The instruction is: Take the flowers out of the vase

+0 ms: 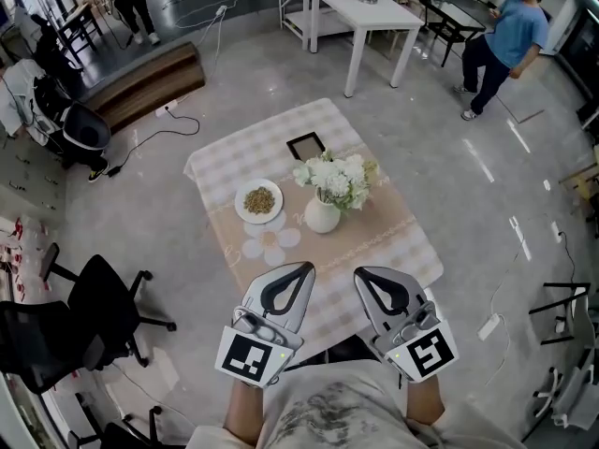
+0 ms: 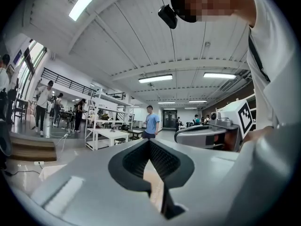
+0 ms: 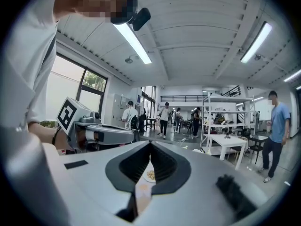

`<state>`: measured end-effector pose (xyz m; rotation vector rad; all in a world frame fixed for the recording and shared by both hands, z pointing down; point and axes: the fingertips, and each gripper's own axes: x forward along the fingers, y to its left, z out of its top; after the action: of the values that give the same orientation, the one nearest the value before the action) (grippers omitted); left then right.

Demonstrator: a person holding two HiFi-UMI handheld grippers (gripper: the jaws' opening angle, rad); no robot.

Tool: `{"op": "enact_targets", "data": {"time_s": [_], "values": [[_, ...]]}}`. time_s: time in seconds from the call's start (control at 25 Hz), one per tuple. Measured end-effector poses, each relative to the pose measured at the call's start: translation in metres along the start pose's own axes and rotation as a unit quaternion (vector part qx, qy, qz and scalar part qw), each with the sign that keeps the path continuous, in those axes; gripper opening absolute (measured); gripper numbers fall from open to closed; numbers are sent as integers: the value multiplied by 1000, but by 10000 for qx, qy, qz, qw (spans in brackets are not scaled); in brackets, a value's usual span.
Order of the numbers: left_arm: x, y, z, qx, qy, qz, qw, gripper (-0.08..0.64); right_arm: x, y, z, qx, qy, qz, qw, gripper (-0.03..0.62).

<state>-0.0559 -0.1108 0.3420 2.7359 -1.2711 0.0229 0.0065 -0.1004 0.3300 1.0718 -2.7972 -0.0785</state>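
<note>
White flowers (image 1: 339,181) show only in head view; left tool (image 1: 304,267), right tool (image 1: 360,272) clenched empty.

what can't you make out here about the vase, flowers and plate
- Stems of the flowers: head view, hidden inside the opaque vase.
- What lies on the plate: head view, too small to identify.
- Vase and flowers, left gripper view: blocked by the shut left hand-held gripper itself.

Plate (image 1: 259,201), picture frame (image 1: 306,145), office chair (image 1: 65,340)
</note>
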Motion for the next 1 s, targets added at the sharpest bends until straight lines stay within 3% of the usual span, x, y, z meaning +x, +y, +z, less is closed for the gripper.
{"op": "enact_targets", "data": {"time_s": [0.64,1.0], "values": [[56,33,-30,-205,291,259,9990,15,33,-57,-23,127,103,328,9993,17],[74,44,-47,-273,380,274,9985,38,40,-66,-32,71,268,418,9987,17]]}}
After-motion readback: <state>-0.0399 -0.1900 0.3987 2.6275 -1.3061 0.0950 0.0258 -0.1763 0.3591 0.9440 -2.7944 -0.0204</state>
